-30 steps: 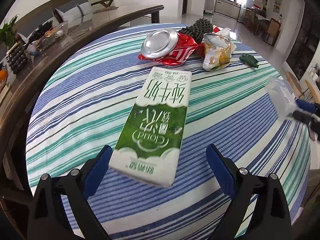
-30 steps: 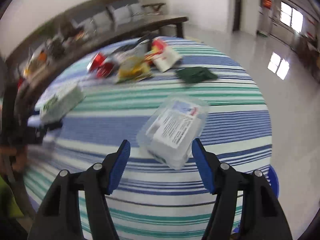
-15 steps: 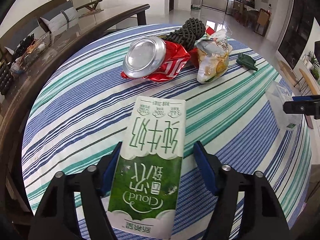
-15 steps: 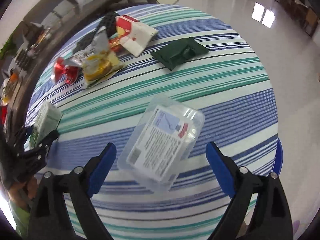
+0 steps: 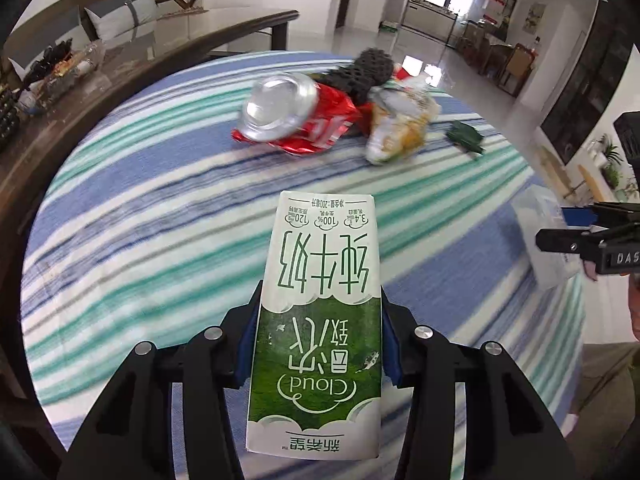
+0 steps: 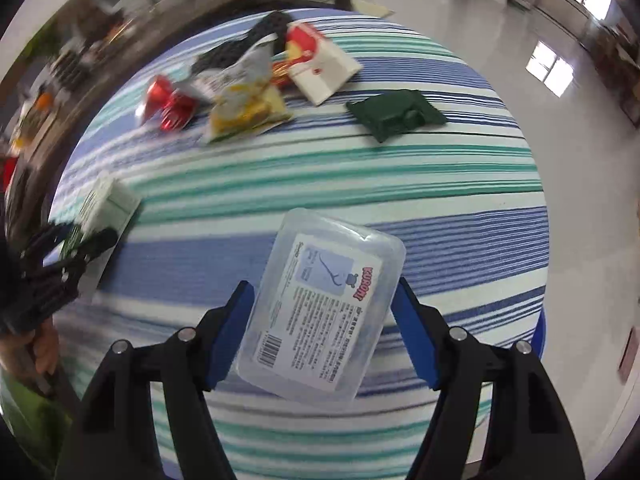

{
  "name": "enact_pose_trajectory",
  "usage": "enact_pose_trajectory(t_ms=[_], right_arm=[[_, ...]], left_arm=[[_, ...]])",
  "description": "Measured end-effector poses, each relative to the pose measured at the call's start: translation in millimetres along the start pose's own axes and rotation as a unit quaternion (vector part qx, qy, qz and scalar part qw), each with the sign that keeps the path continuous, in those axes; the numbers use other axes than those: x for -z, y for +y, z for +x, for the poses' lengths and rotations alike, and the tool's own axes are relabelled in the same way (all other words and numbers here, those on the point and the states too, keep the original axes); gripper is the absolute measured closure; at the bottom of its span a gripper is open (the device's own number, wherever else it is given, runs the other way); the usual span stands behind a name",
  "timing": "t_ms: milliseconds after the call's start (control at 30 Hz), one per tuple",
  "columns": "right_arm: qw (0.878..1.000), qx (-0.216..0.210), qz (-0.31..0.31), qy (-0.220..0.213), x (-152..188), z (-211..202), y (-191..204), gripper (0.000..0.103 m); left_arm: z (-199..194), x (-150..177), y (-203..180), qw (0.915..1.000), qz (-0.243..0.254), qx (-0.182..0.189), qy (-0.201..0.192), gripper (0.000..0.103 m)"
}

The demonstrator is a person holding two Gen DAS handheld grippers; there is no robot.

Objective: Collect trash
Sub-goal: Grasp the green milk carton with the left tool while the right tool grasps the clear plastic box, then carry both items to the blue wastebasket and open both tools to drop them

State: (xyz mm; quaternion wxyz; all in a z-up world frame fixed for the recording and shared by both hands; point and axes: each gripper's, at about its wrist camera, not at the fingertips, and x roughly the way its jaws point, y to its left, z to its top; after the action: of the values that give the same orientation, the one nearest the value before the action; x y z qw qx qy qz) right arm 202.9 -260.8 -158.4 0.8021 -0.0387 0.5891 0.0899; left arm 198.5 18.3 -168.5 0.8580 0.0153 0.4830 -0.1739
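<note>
A round table under a cloth striped in blue, teal and white fills both views, and the crushed red can near its far side serves as the landmark. Just right of the can, touching it, lie a black mesh piece and a crumpled yellow-and-silver snack bag; farther right, apart from the heap, sits a dark green packet, and behind the bag a white-and-red carton wrapper. On the near side of the can, well apart from it, the green-and-white milk carton sits between the blue pads of the left gripper, whose jaws are closing and already press both of its long sides. To the right of the can and towards the table's near edge, the clear plastic box with a printed label lies between the fingers of the right gripper; those jaws are closing too, the right pad at the box's edge, while a narrow gap shows at the left pad. Beyond the can a dark wooden bench with a glossy top curves round the table, cluttered at its left end, with grey cushions behind it; pale glossy floor tiles reflect bright windows, and a dining area with chairs stands at the far right
</note>
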Motion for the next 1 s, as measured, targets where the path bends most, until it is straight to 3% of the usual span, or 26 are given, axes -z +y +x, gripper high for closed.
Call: enact_pose_trajectory(t_ms=[100, 200, 267, 333, 433, 500, 533, 600, 800, 1000], right_arm=[[0.999, 0.020, -0.040, 0.017, 10, 8, 7, 0.034], [1.000, 0.011, -0.018, 0.007, 13, 12, 5, 0.034], [1.000, 0.002, -0.001, 0.000, 15, 12, 0, 0.032], [1.000, -0.004, 0.012, -0.006, 19, 9, -1, 0.029], [1.000, -0.004, 0.020, -0.008, 18, 6, -6, 0.029], [1.000, 0.002, 0.014, -0.010, 19, 4, -5, 0.032], [1.000, 0.005, 0.012, -0.013, 20, 2, -4, 0.039], [1.000, 0.008, 0.011, -0.023, 21, -3, -4, 0.039], [0.996, -0.016, 0.046, -0.071, 38, -28, -42, 0.039], [0.986, 0.006, 0.109, -0.123, 68, -60, -116, 0.039]], left_arm=[[-1, 8, -19, 0.9998, 0.021, 0.008, 0.002, 0.054], [3, 8, -32, 0.9993, 0.037, -0.005, 0.001, 0.052], [5, 8, -35, 0.9987, 0.047, -0.020, 0.002, 0.038], [6, 10, -36, 0.9982, 0.054, -0.027, 0.001, 0.037], [6, 10, -34, 0.9981, 0.055, -0.029, 0.001, 0.040], [6, 10, -35, 0.9978, 0.059, -0.030, 0.002, 0.054], [6, 10, -35, 0.9978, 0.058, -0.032, 0.001, 0.054], [5, 11, -35, 0.9977, 0.058, -0.034, 0.000, 0.055], [-6, 12, -43, 0.9992, 0.037, -0.005, -0.010, 0.056], [-18, 6, -109, 0.9966, 0.059, 0.056, -0.018, 0.056]])
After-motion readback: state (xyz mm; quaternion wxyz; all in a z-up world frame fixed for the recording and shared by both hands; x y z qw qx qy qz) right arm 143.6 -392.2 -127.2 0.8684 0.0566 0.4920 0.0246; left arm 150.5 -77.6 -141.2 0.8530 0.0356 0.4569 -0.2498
